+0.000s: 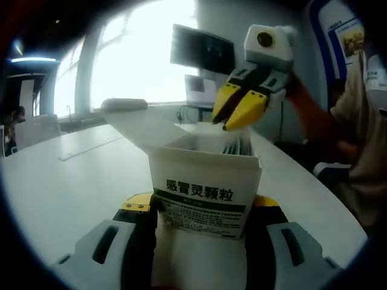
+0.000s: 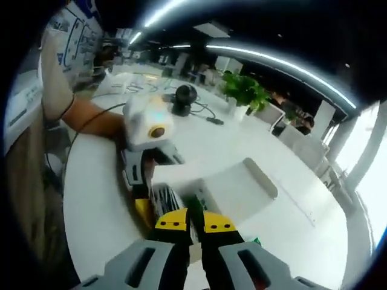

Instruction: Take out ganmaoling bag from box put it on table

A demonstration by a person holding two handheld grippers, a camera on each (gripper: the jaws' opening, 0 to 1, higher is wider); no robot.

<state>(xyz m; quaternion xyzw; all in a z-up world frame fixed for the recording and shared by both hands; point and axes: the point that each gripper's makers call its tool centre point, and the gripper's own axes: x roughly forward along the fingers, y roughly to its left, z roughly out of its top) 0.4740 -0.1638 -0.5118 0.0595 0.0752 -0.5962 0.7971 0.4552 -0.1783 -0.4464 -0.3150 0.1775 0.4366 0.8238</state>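
My left tool (image 1: 202, 226) was clamped on the ganmaoling box (image 1: 204, 192), one jaw on each side of it, holding it upright just above the white surface (image 1: 66, 181). The box lid flap (image 1: 136, 124) was folded back and open. In the left gripper view my right tool (image 1: 240, 110) hung at the box mouth, yellow jaws pointing down and nearly together; I could not tell if anything was pinched between the tips. In the right gripper view the right tool (image 2: 192, 225) also had its jaws close together, with only a thin dark gap, right over the open box (image 2: 199, 193).

The ganmaoling bags (image 1: 237, 145) were not yet out: their thin top edges stood packed in a row inside the box, seen in the right gripper view as a stack of edges (image 2: 164, 196) beside the jaws. None lay on the surface.

Step, as I judged it: reaching in to pinch one bag.

Risks from here:
- bags packed tight, so the tips could grab two at once or slip off a thin edge
- pulling up could lift the whole box out of the left tool's hold if friction was high
- squeezing too hard with the left tool could crush the carton and jam the bags
- the lid flap could swing back into the way

A cable and a small black device (image 2: 184, 99) sat farther off, well clear
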